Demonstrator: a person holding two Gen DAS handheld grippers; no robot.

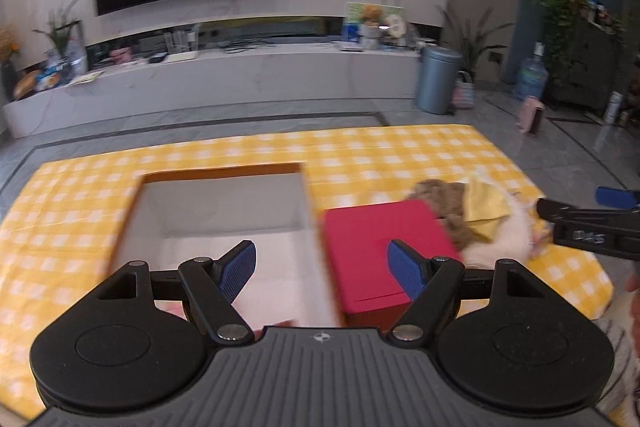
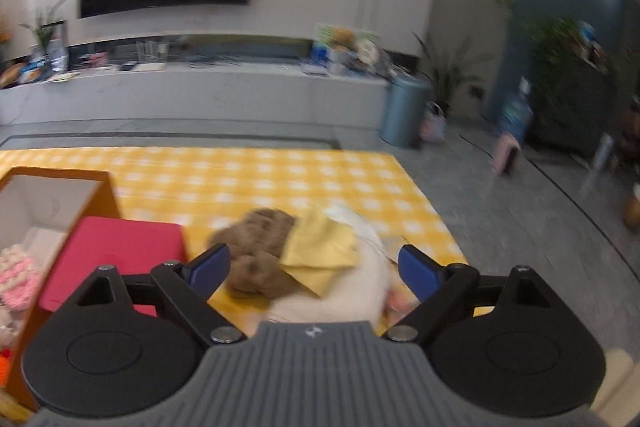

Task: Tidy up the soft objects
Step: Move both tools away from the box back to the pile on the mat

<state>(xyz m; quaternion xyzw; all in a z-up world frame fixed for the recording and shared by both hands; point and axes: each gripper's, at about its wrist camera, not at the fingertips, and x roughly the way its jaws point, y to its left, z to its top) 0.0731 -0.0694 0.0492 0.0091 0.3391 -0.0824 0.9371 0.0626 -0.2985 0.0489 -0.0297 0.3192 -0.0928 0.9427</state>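
The open box [image 2: 52,195], orange outside and white inside, is set beside the heap so soft things can be dropped in; pink fluffy items [image 2: 18,273] already lie there. The right gripper [image 2: 314,269], jaws spread and empty, is aimed at the brown plush [image 2: 260,251], yellow cloth [image 2: 320,247] and white pillow [image 2: 352,291] on the checked surface [image 2: 248,179]. The left gripper [image 1: 322,265] is released too, over the stiff red box [image 1: 372,243].

The left gripper [image 1: 322,269] pointed forward and downward, its blue pads [image 1: 239,269] spread wide with nothing pressed between them. The right gripper [image 2: 314,271] took the same downward slant — jaws wide apart too, gripping nothing. In the left wrist view the right gripper [image 1: 592,217] reached in from the right edge, its blue tip and black finger showing. Below it, at that same edge, part of a hand [image 1: 634,301] and a striped sleeve [image 1: 624,359] showed.
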